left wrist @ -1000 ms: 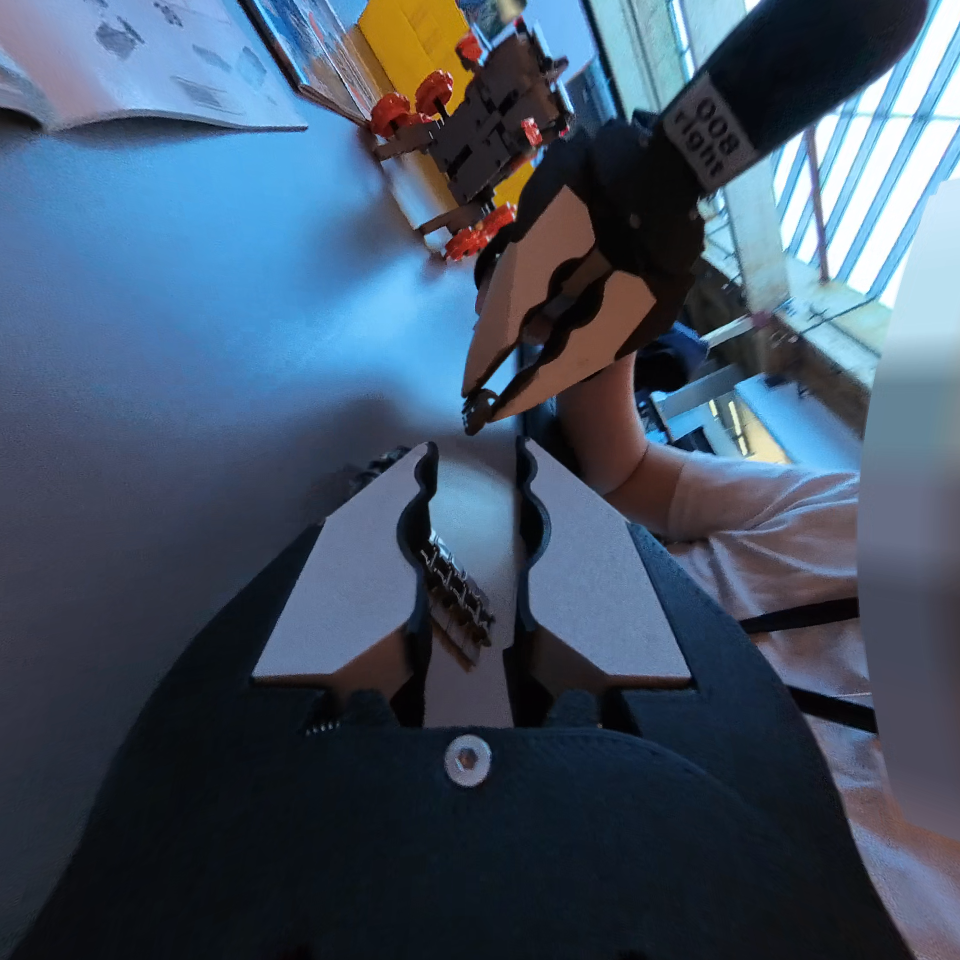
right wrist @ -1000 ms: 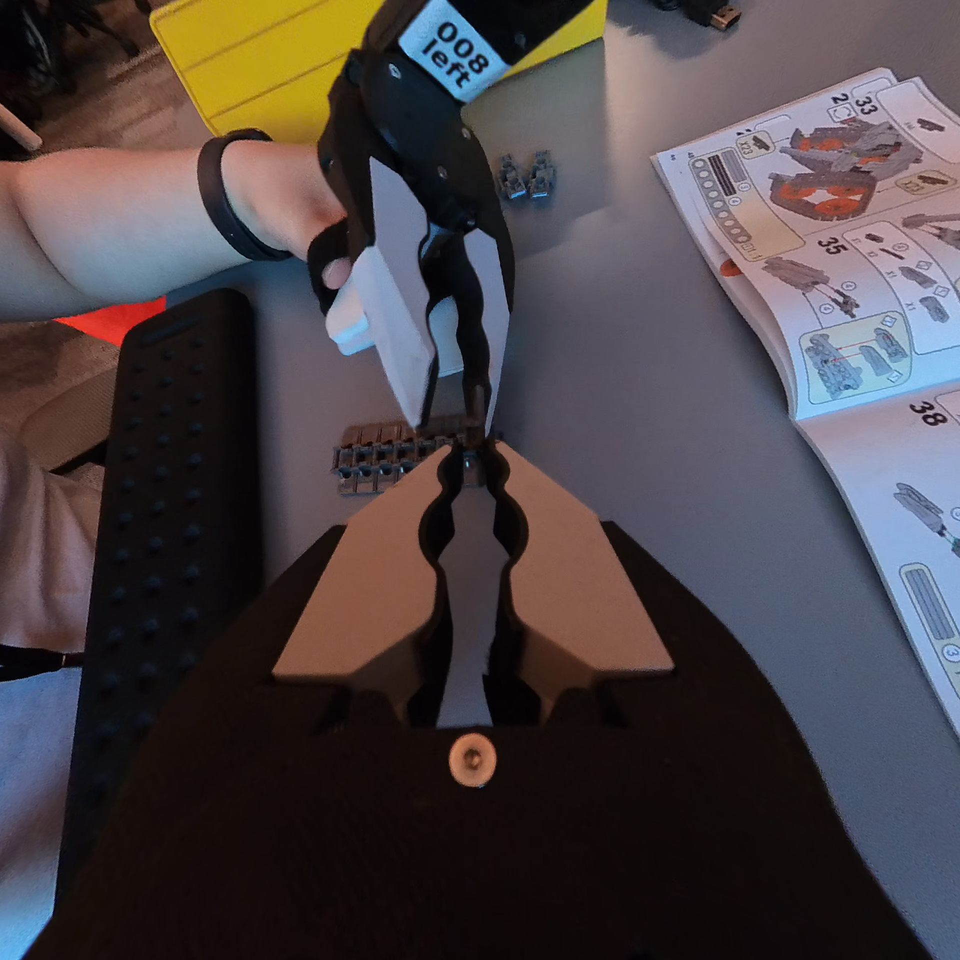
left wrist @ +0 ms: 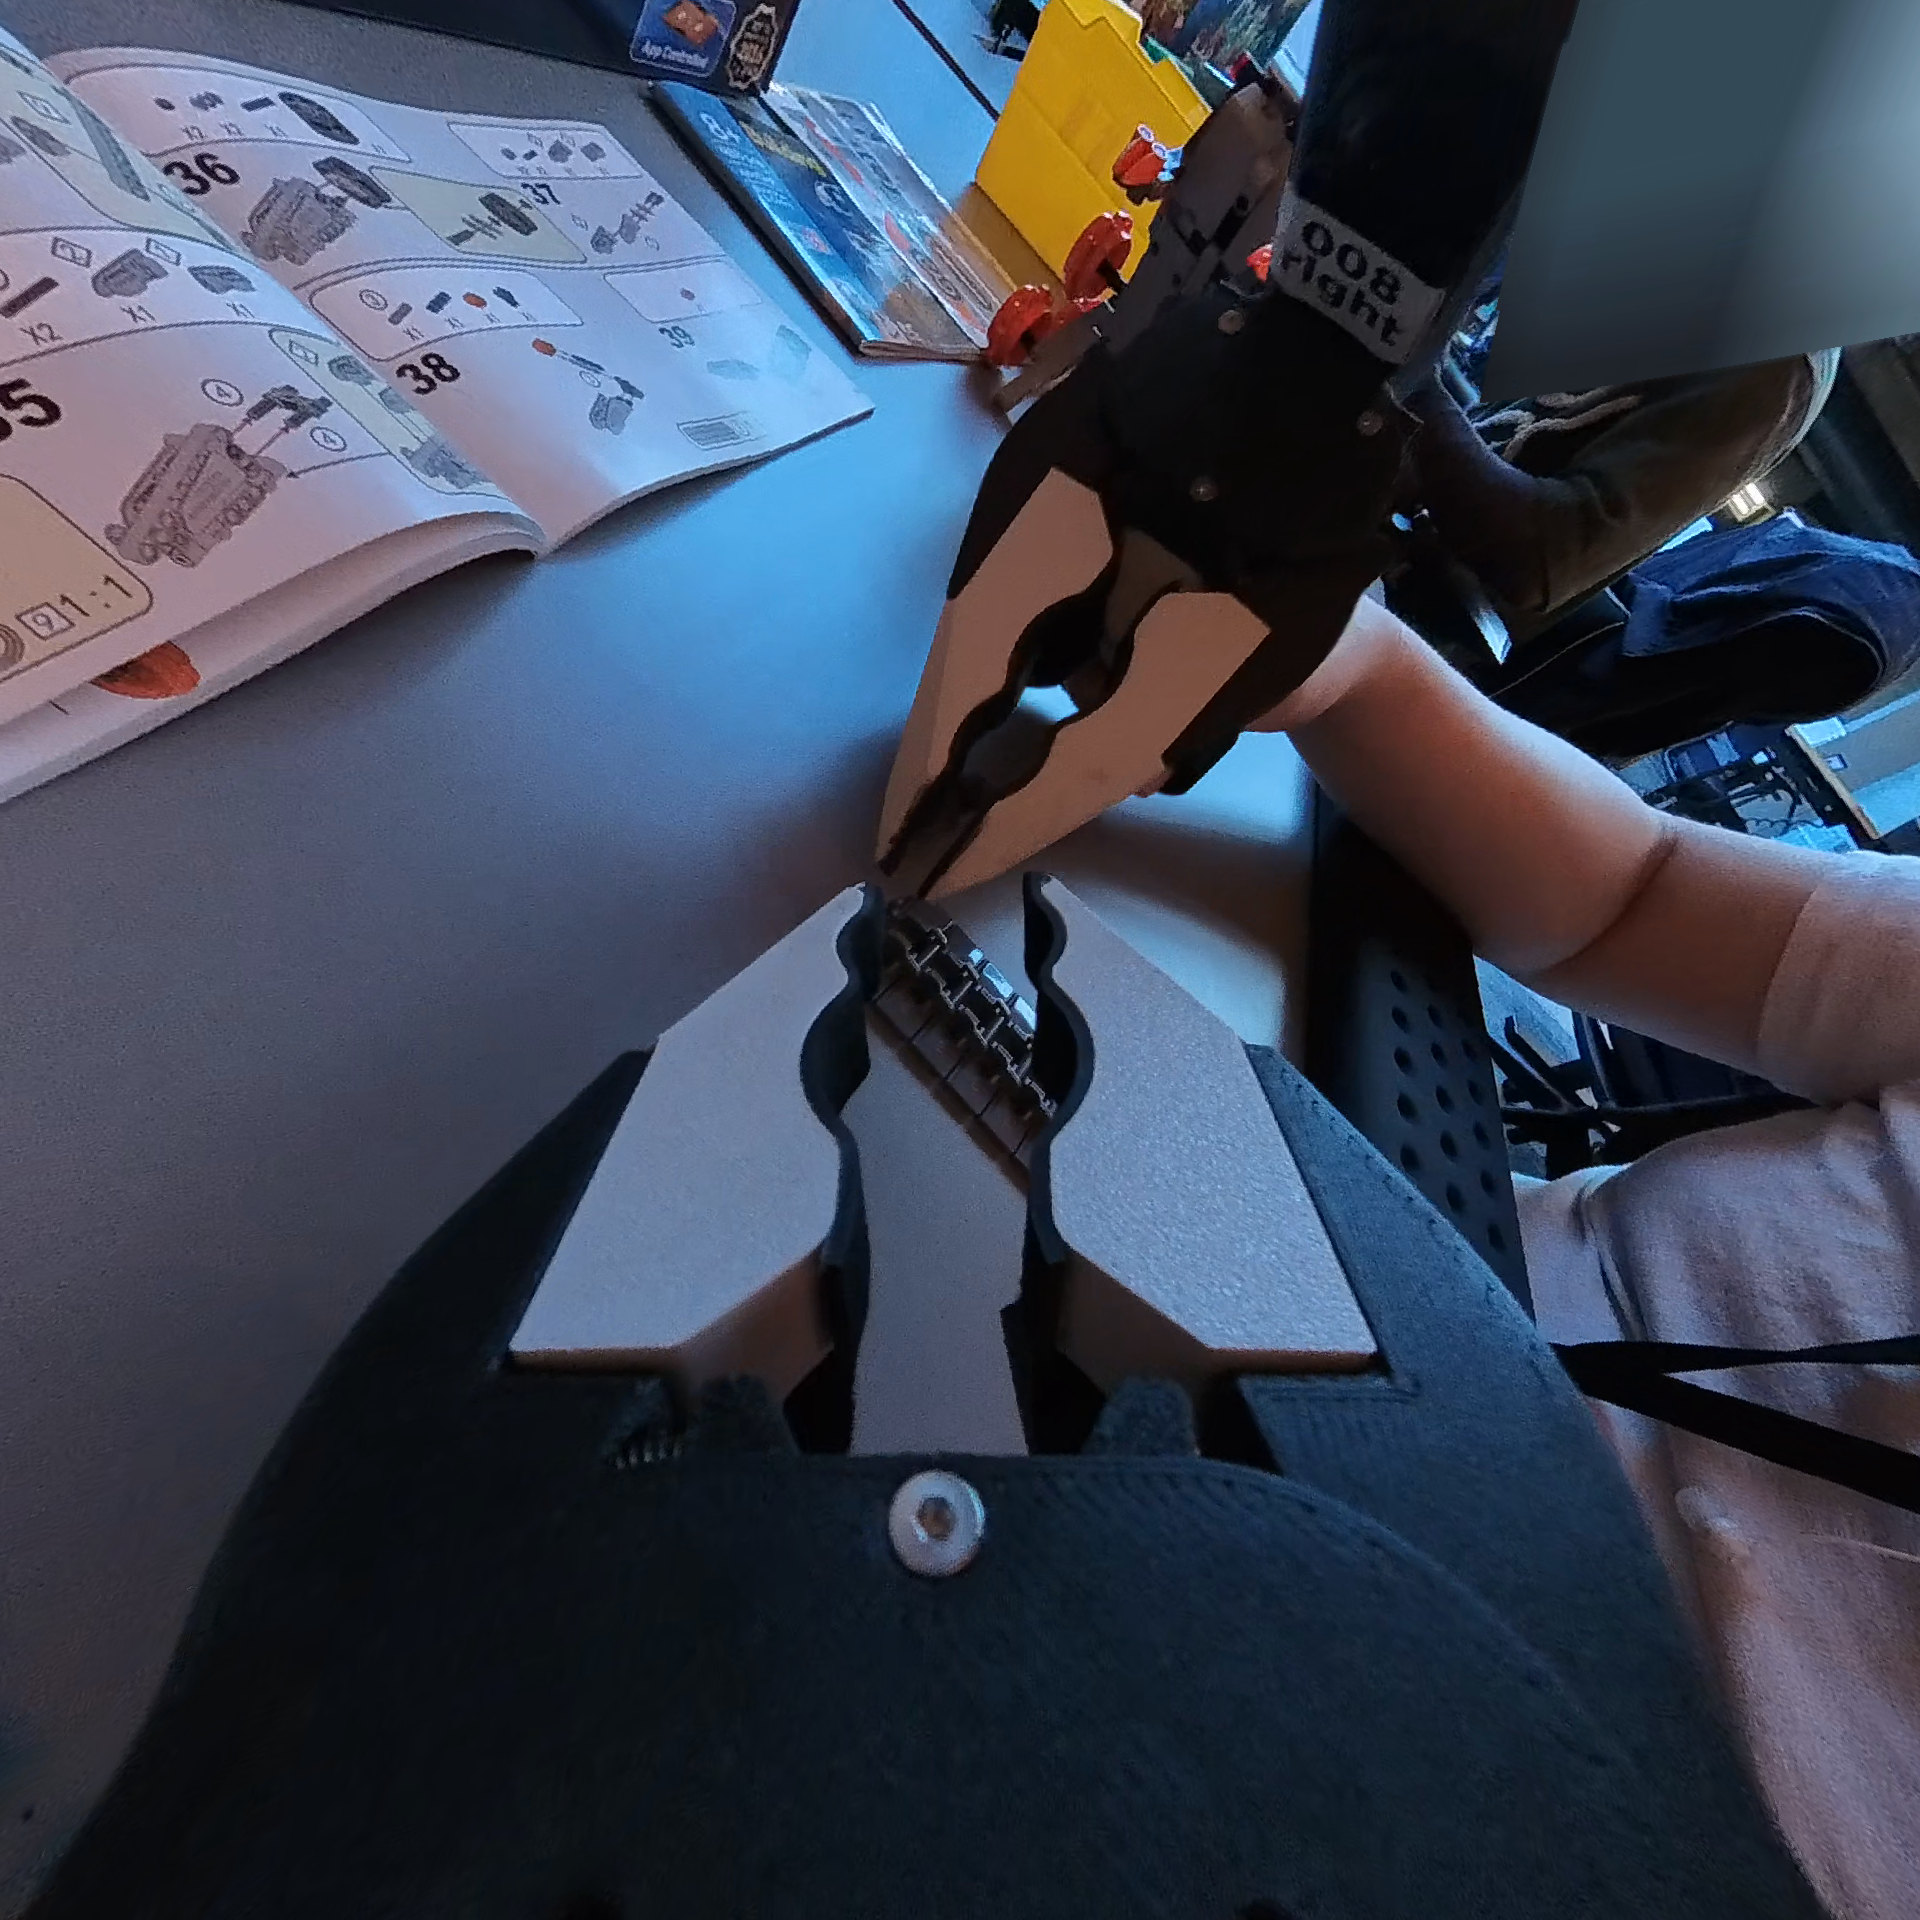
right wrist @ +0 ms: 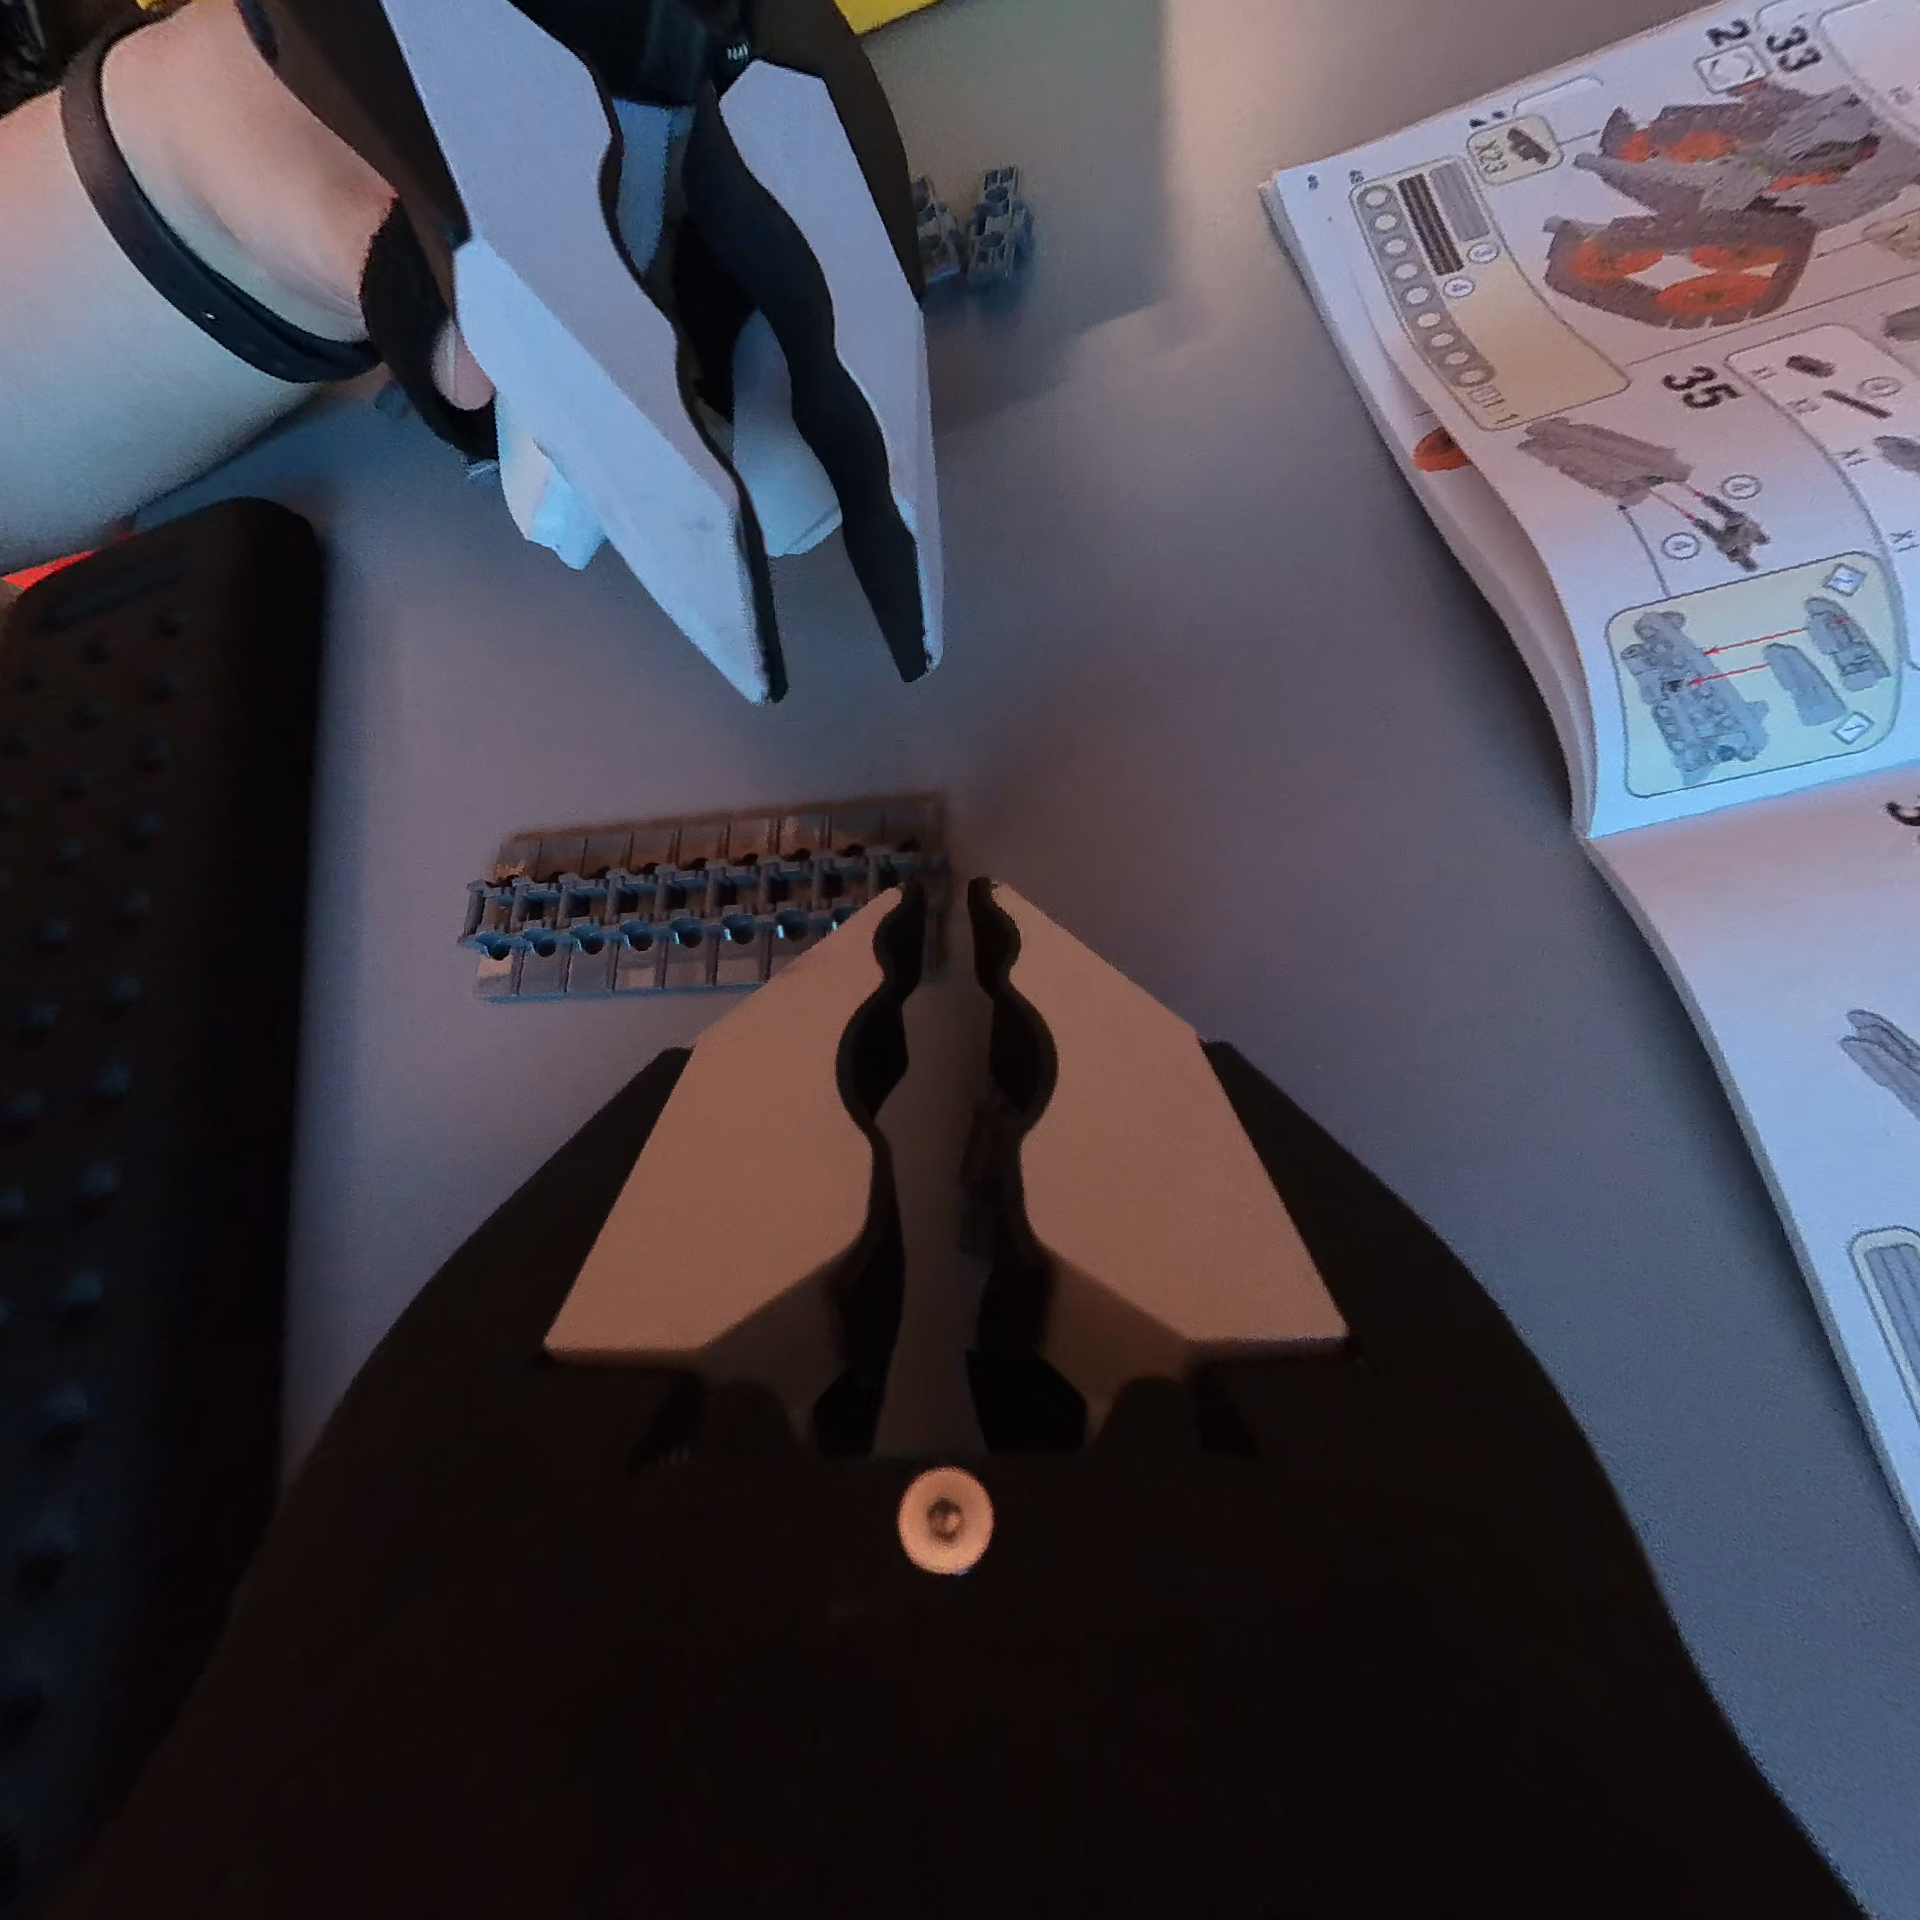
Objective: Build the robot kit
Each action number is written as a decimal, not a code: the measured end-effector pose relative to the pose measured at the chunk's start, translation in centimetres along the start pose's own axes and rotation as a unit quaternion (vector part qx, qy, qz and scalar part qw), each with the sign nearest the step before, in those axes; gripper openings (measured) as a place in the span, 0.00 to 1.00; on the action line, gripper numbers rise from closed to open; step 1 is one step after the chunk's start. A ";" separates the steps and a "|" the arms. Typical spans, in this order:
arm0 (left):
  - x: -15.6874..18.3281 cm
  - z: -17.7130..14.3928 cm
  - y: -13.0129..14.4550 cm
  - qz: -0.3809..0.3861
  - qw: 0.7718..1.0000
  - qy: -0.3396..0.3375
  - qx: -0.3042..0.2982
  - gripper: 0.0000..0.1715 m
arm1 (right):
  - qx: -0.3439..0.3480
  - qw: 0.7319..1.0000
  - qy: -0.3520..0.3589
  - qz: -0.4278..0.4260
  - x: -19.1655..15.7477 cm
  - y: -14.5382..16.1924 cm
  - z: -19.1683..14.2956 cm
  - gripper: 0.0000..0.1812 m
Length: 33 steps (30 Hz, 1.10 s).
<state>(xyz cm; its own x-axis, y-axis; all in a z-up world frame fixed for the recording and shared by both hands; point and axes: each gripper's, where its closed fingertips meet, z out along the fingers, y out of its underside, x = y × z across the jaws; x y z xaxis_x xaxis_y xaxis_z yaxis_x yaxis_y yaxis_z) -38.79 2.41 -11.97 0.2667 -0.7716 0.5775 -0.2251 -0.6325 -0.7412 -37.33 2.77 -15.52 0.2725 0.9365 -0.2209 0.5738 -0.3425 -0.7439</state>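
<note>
A: Right claw (right wrist: 943, 902), what's it on?
B: Tips nearly together w/ a thin gap, pinching the right end link of the grey track strip (right wrist: 665, 914). Lower centre of the right wrist view.
A: Strip's where?
B: Flat on the grey surface (right wrist: 1195, 665), running left from those tips, approx mid-frame. Black studded pad (right wrist: 135, 935) sits along the left edge, near the strip's left end.
A: And the left claw (right wrist: 847, 665)?
B: Up above the strip in the upper centre, tips apart, nothing between them, not touching the strip. In its own view the left claw (left wrist: 951, 904) frames the strip (left wrist: 966, 1008) btw its fingers, w/ the right claw (left wrist: 914, 878) tips coming down at the strip's far end.
A: Further out?
B: Right side of the right view: open instruction booklet (right wrist: 1621, 436). Behind the left claw, two small grey pieces (right wrist: 982, 229) on the surface. In the left view, upper centre: a blue booklet (left wrist: 831, 208), then a dark model w/ orange wheels (left wrist: 1132, 260) and a yellow box (left wrist: 1081, 135) at the top.
</note>
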 end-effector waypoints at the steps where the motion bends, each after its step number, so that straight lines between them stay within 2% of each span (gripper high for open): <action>1: 0.0 0.0 0.0 0.000 1.000 0.000 0.001 0.14 | -0.002 1.000 -0.001 0.002 0.0 0.1 0.1 0.04; 7: 0.0 0.1 0.2 -0.002 1.000 0.003 -0.003 0.15 | -0.002 1.000 -0.024 0.015 -0.3 -0.1 0.6 0.00; 13: -0.3 0.0 0.2 -0.006 1.000 0.000 -0.003 0.15 | -0.008 0.999 -0.044 0.028 -0.6 0.0 0.6 0.00; 17: -0.4 0.0 0.2 -0.008 1.000 -0.003 -0.003 0.15 | 0.000 0.999 -0.001 -0.044 -0.6 -0.9 -0.1 0.00; 19: -0.4 0.0 0.2 -0.009 1.000 -0.001 -0.003 0.16 | 0.024 0.994 0.011 -0.104 -1.6 -2.1 -0.7 0.00; 22: -0.3 0.1 0.6 -0.007 1.000 0.003 -0.016 0.19 | 0.026 0.984 0.062 -0.163 -1.5 -2.6 -1.1 0.00; 24: -0.3 0.3 0.9 -0.001 1.000 -0.001 -0.023 0.19 | 0.021 0.990 0.038 -0.135 -1.7 -1.8 -0.6 0.01; 25: -0.3 0.3 1.0 0.002 1.000 -0.003 -0.026 0.19 | 0.011 0.994 0.018 -0.105 -1.9 -1.2 -0.2 0.10; 26: -0.4 0.4 1.1 0.004 0.999 -0.006 -0.031 0.19 | -0.003 0.997 0.012 -0.079 -1.6 -0.5 0.2 0.14; 30: -0.4 0.7 1.6 0.007 0.999 -0.011 -0.045 0.18 | -0.012 0.998 0.026 -0.047 -0.9 0.4 0.7 0.11; 32: -0.4 0.7 1.6 0.006 0.999 -0.010 -0.044 0.18 | -0.014 0.999 0.007 -0.037 -1.3 0.4 0.9 0.07; 33: -0.4 0.7 1.5 0.004 0.999 -0.010 -0.044 0.18 | -0.016 0.999 -0.001 -0.032 -1.3 0.5 1.0 0.09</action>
<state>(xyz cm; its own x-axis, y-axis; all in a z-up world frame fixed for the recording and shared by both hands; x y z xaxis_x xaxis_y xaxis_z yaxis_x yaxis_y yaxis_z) -38.64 1.81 -13.60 0.2825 -0.7761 0.5638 -0.3083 -0.6300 -0.7128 -38.21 1.44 -16.25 0.2324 0.9569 -0.1741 0.6152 -0.2832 -0.7357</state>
